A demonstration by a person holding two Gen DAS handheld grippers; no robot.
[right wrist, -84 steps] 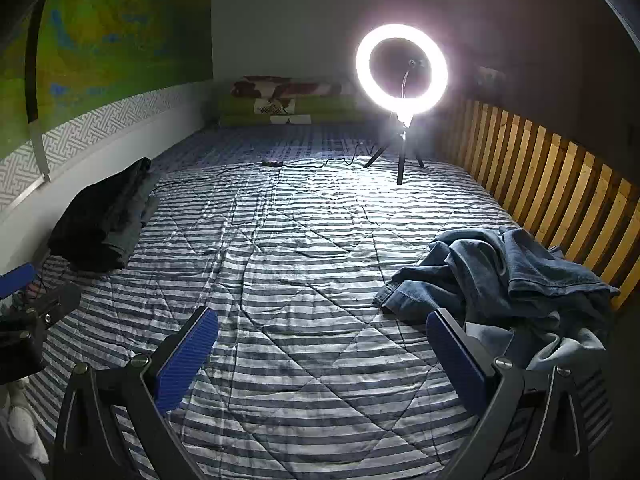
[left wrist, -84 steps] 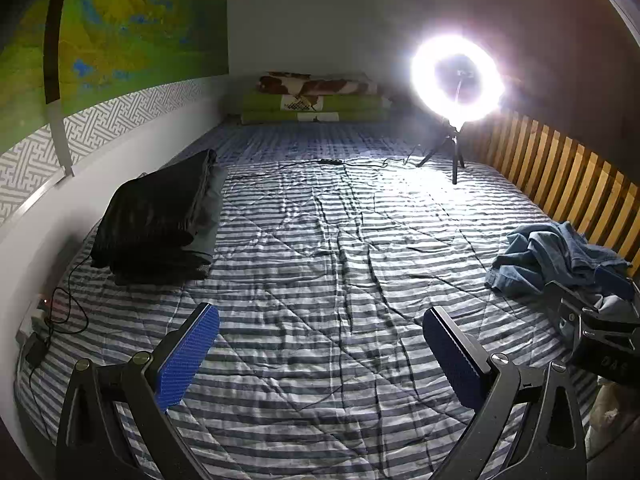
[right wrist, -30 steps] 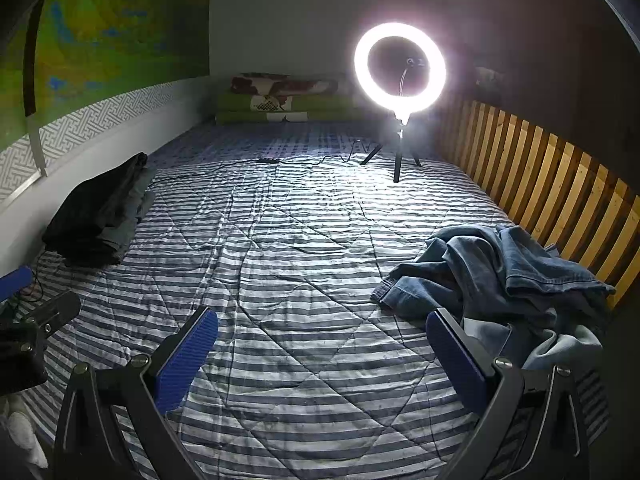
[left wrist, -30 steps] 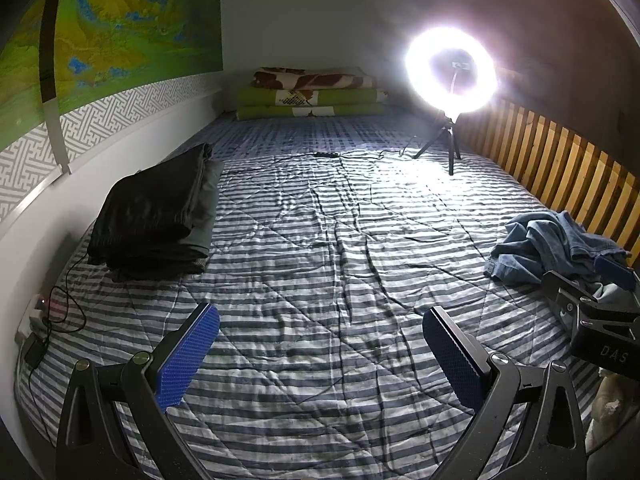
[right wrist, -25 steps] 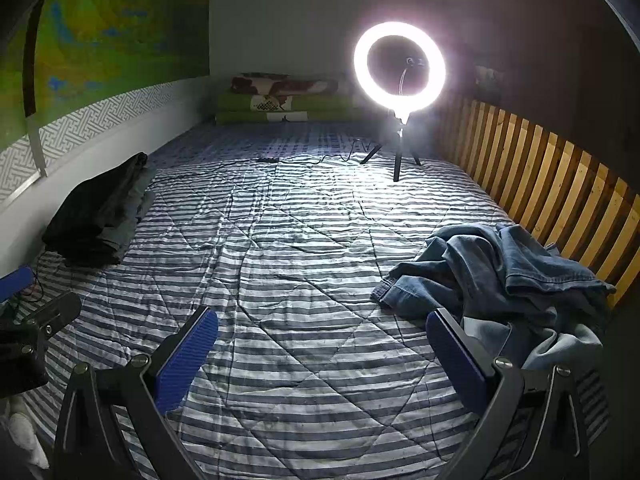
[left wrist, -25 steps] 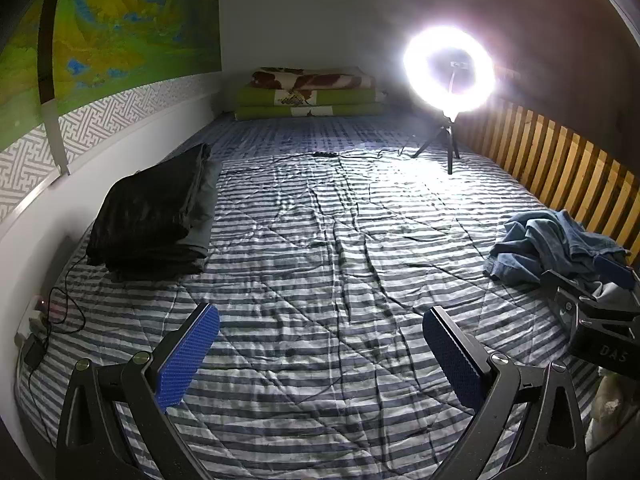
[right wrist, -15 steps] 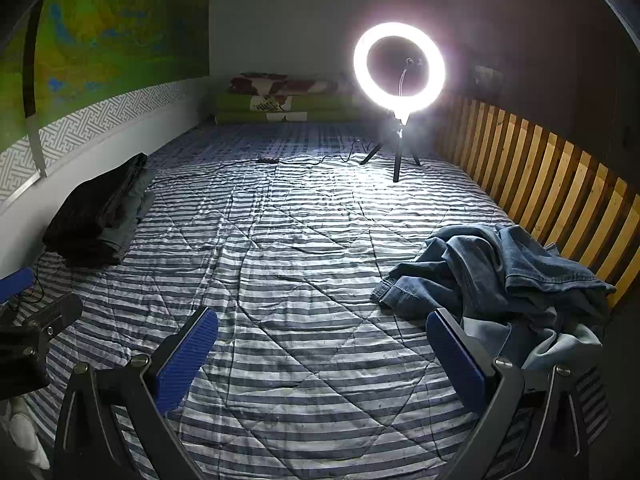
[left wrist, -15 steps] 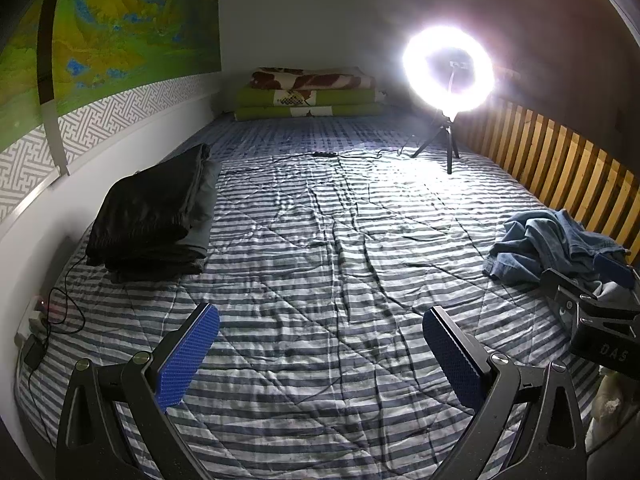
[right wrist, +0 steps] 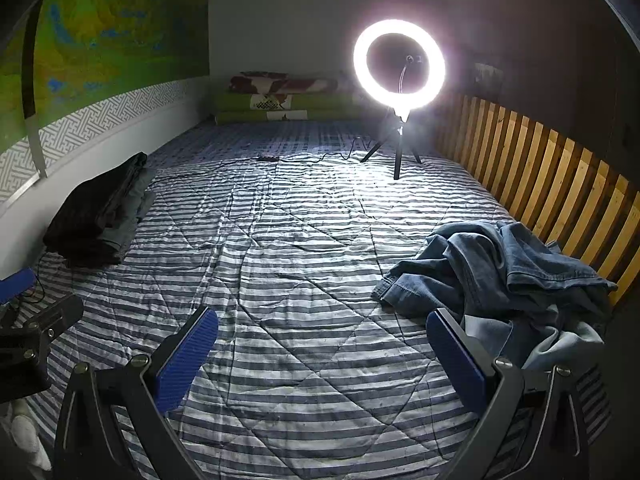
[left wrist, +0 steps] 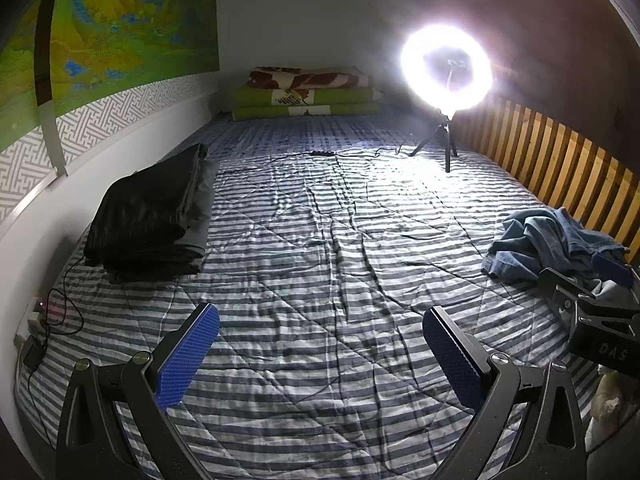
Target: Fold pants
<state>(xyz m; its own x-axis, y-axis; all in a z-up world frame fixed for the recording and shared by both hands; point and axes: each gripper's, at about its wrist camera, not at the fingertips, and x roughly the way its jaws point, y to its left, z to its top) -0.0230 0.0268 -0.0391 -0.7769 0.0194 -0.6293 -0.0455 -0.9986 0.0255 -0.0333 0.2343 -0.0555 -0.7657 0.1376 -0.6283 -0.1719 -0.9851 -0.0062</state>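
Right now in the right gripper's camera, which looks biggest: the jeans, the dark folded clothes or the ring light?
1. Jeans, though they lie nearest the camera, which helps.
2. Dark folded clothes and ring light look about alike; too close to rank.

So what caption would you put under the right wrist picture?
Open right gripper over a striped bed, crumpled jeans just ahead, ring light glowing behind.

Striped bed [left wrist: 320, 264] bearing crumpled jeans [right wrist: 500, 268], folded dark clothes [left wrist: 148, 216], ring light [right wrist: 399, 64], stacked blankets [left wrist: 308, 94].
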